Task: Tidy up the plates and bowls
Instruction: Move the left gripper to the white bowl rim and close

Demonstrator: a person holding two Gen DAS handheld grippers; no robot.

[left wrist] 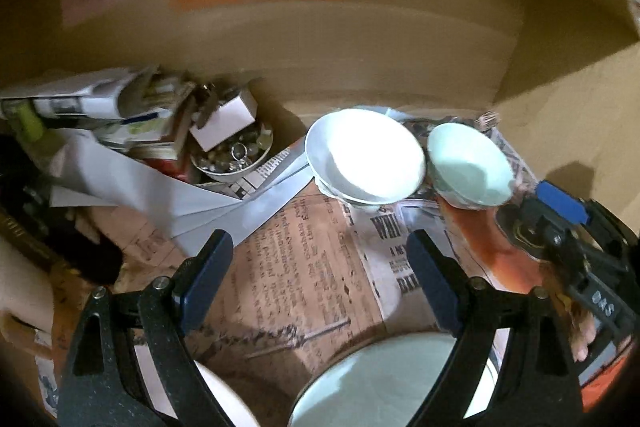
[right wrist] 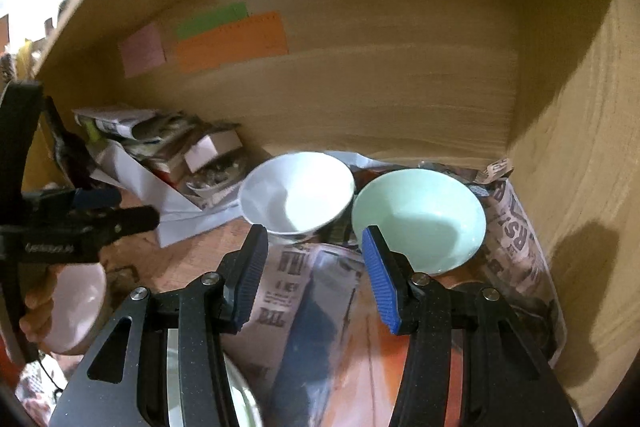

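A white bowl (left wrist: 364,155) (right wrist: 298,193) and a pale green bowl (left wrist: 470,165) (right wrist: 420,221) stand side by side on newspaper at the back of a wooden shelf. My left gripper (left wrist: 320,267) is open and empty, in front of the white bowl. My right gripper (right wrist: 314,277) is open and empty, in front of the gap between the two bowls; it also shows in the left wrist view (left wrist: 560,211). A pale green plate (left wrist: 384,383) lies under the left gripper. A pinkish-white bowl (right wrist: 76,311) sits at the left.
The shelf's wooden back wall (right wrist: 360,87) carries coloured paper notes (right wrist: 232,39). A pile of papers, boxes and a small bowl of trinkets (left wrist: 232,155) fills the back left. The side wall (right wrist: 580,187) closes the right. Newspaper (left wrist: 304,267) covers the shelf floor.
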